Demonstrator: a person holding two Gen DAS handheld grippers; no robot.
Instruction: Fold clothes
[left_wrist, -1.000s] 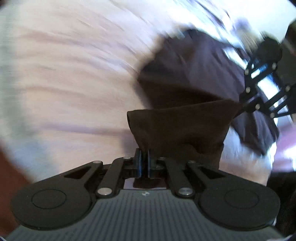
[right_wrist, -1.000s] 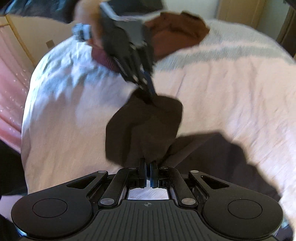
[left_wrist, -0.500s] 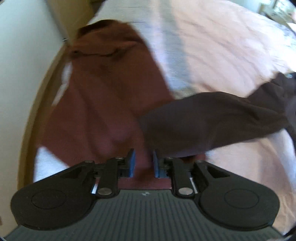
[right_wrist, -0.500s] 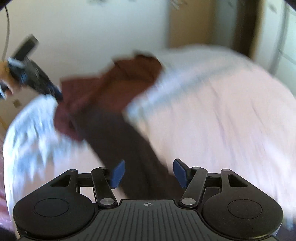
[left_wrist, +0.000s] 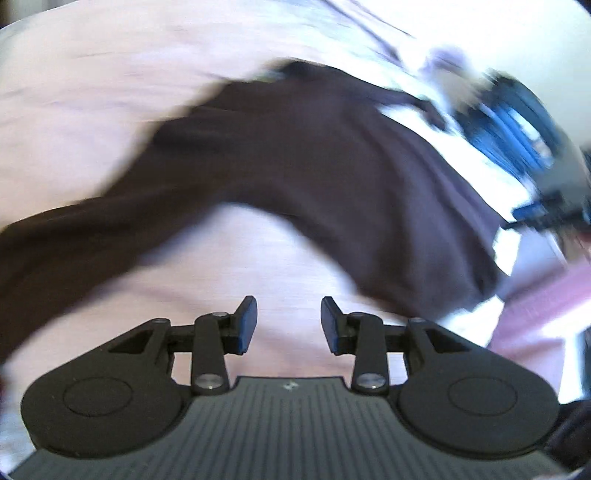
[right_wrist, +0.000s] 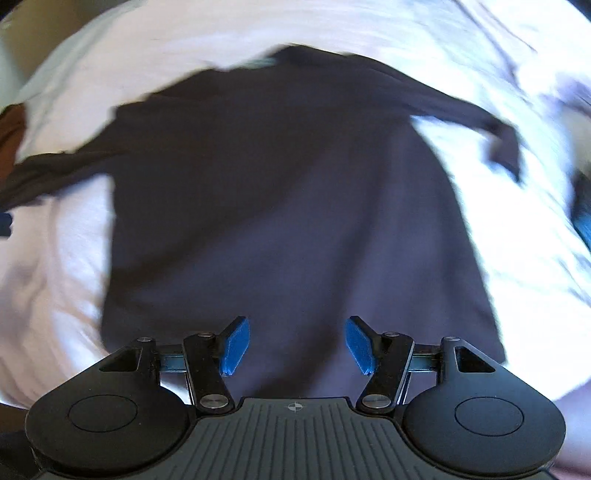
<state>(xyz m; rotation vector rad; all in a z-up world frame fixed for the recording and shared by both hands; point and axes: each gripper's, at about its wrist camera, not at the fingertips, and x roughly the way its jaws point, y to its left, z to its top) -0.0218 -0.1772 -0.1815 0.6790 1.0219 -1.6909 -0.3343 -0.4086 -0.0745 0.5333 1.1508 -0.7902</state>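
Strong daylight from the upper right blows the pale bedsheet (left_wrist: 92, 85) out to white glare in both views, motion blur smears the dark shirt (right_wrist: 288, 206) and everything around it, only the near gripper bodies stay sharp, and fisheye bending curves the edges

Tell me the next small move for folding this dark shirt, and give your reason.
Probably lower the right gripper onto the dark shirt's near hem and pinch it. The shirt lies spread flat on the pale bedsheet, sleeves out. Both grippers hold nothing: the right is open above the hem; the left gripper, jaws opening, hovers over bare sheet.
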